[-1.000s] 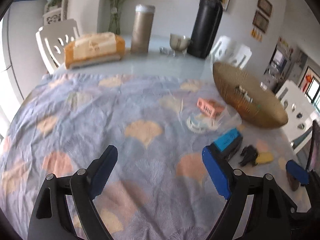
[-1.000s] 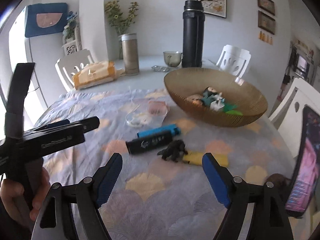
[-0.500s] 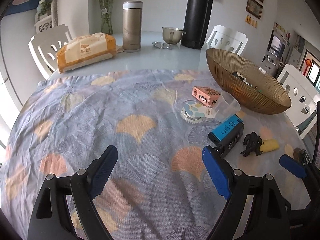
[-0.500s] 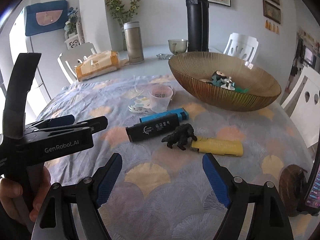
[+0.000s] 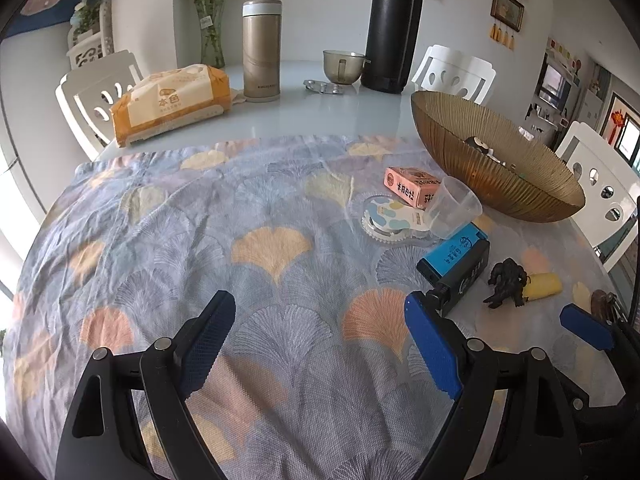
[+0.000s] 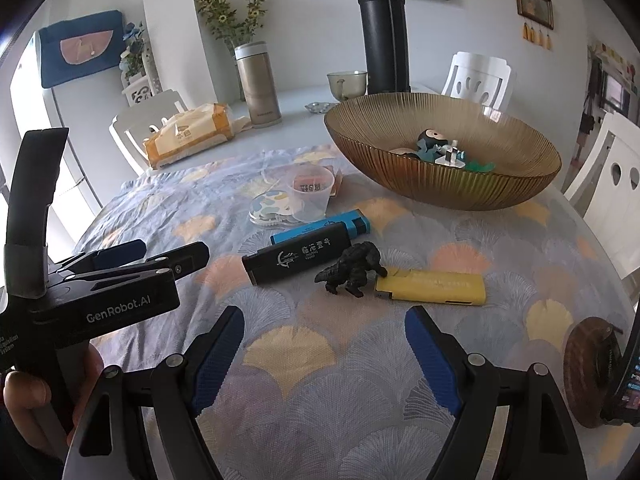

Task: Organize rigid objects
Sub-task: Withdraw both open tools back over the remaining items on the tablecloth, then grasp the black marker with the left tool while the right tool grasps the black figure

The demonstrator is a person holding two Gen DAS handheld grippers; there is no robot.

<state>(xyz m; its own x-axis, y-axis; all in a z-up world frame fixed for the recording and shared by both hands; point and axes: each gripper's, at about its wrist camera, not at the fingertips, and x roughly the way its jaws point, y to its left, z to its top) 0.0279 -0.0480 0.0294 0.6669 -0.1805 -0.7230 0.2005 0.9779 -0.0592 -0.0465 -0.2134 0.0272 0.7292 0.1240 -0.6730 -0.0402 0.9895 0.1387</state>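
Now both my left gripper (image 5: 318, 344) and right gripper (image 6: 324, 354) hold jaws wide, empty; black dinosaur (image 6: 352, 267) lies just ahead of the right jaws.

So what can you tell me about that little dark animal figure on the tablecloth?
The dark toy figure looks like moulded plastic, near-black with a rough, bumpy hide, shaped like a small dinosaur or monster. It stands on its legs on the patterned tablecloth, between the black box and the yellow box. One end meets the yellow box's near tip, as far as I can tell. Neither hand-held gripper touches it.
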